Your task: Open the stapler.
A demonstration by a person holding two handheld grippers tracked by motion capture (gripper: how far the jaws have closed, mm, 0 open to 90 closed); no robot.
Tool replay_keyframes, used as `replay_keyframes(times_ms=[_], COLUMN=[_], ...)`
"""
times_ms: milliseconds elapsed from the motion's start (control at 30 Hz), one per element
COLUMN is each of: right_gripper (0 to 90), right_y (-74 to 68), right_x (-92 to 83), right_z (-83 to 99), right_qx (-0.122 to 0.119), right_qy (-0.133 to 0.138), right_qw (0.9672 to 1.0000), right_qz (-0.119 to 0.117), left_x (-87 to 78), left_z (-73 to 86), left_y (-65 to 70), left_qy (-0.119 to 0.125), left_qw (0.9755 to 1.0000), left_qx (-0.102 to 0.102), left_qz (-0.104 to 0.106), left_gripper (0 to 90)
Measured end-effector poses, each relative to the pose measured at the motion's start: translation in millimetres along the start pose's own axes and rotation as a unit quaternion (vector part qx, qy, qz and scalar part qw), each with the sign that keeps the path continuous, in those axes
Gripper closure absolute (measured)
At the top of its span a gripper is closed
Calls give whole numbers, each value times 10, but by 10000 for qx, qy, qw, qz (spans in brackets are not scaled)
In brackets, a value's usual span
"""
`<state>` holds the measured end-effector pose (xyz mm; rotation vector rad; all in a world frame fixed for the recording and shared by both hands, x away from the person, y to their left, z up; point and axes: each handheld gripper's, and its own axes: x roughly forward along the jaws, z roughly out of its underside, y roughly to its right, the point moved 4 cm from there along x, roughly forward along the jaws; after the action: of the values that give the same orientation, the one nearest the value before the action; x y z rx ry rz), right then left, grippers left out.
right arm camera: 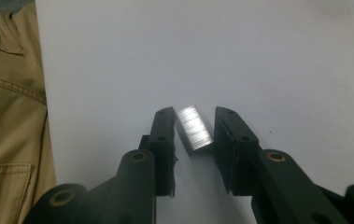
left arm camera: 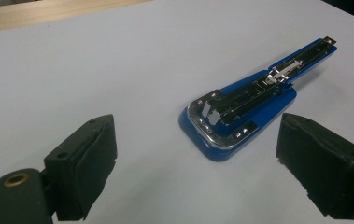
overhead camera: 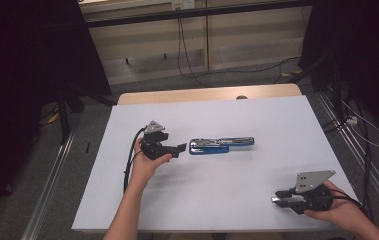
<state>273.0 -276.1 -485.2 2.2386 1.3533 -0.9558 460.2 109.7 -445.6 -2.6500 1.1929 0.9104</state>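
The left gripper (overhead camera: 182,148) hovers over the white table (overhead camera: 227,200), its jaws spread wide with nothing between them. Just beyond its tips, slightly toward its right jaw, lies the blue stapler (left arm camera: 254,100), flat on the table and swung open so that its metal channel faces up, its narrow end pointing away from the gripper. Well apart, at the near right corner, the right gripper (right arm camera: 194,133) has its jaws brought close around a silver strip of staples (right arm camera: 194,128); whether both pads press on the strip I cannot tell.
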Motion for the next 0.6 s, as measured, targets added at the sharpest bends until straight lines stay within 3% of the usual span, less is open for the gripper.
replay_keyframes(times_ms=[300, 367, 600], right_gripper=[757, 796, 797], right_y=[-3, -4, -28], right_x=[34, 50, 87], right_z=[-36, -51, -100], right_qx=[-84, -5, 146], right_qy=[-47, -47, -78], right_qw=[9999, 10000, 9998], right_qz=[-69, -74, 53], left_x=[-7, -9, -1], left_z=[0, 2, 12], left_y=[-3, 0, 1], left_qy=[-6, -17, -65], left_qw=[10000, 10000, 10000], left_qx=[19, 4, 31], left_qz=[-16, -18, -41], left_gripper=[126, 126, 126])
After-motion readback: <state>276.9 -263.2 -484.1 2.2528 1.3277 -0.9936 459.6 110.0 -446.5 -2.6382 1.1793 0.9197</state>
